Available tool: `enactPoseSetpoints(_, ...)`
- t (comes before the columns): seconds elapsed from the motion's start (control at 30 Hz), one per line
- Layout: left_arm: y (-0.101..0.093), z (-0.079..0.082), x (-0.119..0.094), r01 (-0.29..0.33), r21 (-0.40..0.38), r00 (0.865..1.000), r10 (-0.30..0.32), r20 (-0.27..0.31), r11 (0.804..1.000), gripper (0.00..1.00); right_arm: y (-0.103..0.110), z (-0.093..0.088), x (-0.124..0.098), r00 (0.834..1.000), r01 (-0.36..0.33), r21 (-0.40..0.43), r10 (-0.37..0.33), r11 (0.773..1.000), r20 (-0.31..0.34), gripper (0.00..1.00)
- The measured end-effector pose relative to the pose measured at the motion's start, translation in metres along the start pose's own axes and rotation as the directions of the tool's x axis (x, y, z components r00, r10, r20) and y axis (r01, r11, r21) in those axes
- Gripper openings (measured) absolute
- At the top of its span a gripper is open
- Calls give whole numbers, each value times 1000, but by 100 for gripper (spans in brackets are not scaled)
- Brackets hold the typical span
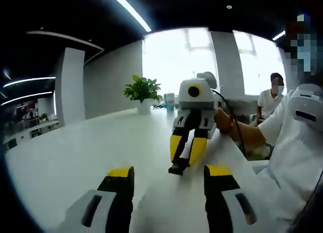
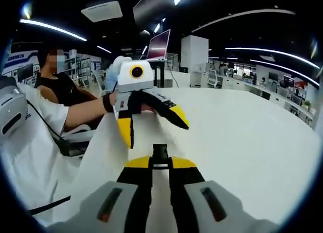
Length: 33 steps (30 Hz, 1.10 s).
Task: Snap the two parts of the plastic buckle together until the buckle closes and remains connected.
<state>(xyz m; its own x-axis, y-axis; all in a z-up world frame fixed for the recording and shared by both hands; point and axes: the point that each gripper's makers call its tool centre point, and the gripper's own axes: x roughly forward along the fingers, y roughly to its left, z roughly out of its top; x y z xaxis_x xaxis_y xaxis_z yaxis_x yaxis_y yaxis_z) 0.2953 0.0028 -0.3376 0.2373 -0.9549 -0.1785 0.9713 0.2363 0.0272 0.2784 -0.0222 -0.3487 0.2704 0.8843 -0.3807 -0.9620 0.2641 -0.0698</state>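
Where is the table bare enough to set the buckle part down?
Bare table runs from the left gripper to the plant, and beyond the buckle part in the right gripper. It is crowded between the two grippers, near the person's sleeve.

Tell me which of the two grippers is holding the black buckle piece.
The right gripper, jaws shut on the black buckle piece. The left gripper is open, holding nothing.

Black buckle part (image 2: 160, 153) upright, pinched between yellow-tipped jaws.
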Motion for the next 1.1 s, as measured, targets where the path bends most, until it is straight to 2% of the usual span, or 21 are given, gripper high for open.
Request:
enactPoseSetpoints(0.07, 6, 8, -2, -34, -7, 998, 34, 45, 999, 77, -2, 1, 0, 1000, 11, 1, -11, 1000, 3, 10)
enactPoseSetpoints(0.13, 8, 8, -4, -41, -12, 998, 41, 41, 999, 82, -3, 2, 0, 1000, 20, 5, -21, 1000, 9, 10)
enactPoseSetpoints(0.2, 16, 6, -3, -82, -14, 997, 82, 11, 997, 93, -6, 6, -1, 999, 41, -8, -41, 999, 18, 10)
enactPoseSetpoints(0.23, 17, 7, -3, -86, -3, 996, 86, 11, 996, 96, -9, 8, -2, 998, 57, 1, -57, 998, 26, 10)
enactPoseSetpoints(0.27, 18, 8, -3, -96, 4, 995, 96, 10, 995, 96, -15, 10, -4, 995, 96, 23, -97, 995, 24, 10)
enactPoseSetpoints(0.33, 22, 12, -2, -106, -4, 994, 106, 10, 994, 96, -18, 16, -8, 992, 122, 23, -122, 992, 39, 10)
enactPoseSetpoints(0.4, 15, 24, 0, -53, -32, 997, 54, 55, 998, 99, -26, 26, -15, 982, 176, 35, -178, 984, 69, 10)
enactPoseSetpoints(0.53, 21, 42, -1, -84, -24, 994, 85, 74, 996, 99, -27, 35, -26, 973, 210, 55, -215, 976, 88, 10)
enactPoseSetpoints(0.63, 23, 51, -2, -103, -13, 993, 103, 64, 995, 99, -26, 38, -33, 969, 225, 50, -229, 973, 91, 10)
enactPoseSetpoints(0.73, 29, 55, -4, -130, -25, 987, 132, 88, 991, 99, -27, 36, -34, 967, 234, 51, -238, 971, 86, 10)
enactPoseSetpoints(0.83, 30, 51, -6, -121, -46, 988, 125, 91, 992, 99, -28, 34, -33, 968, 233, 54, -237, 971, 77, 10)
enactPoseSetpoints(0.97, 35, 48, -9, -153, -53, 983, 157, 92, 987, 99, -29, 33, -31, 969, 233, 61, -237, 971, 74, 10)
enactPoseSetpoints(1.1, 32, 52, -10, -138, -55, 984, 143, 108, 989, 99, -28, 35, -30, 970, 229, 58, -233, 972, 77, 10)
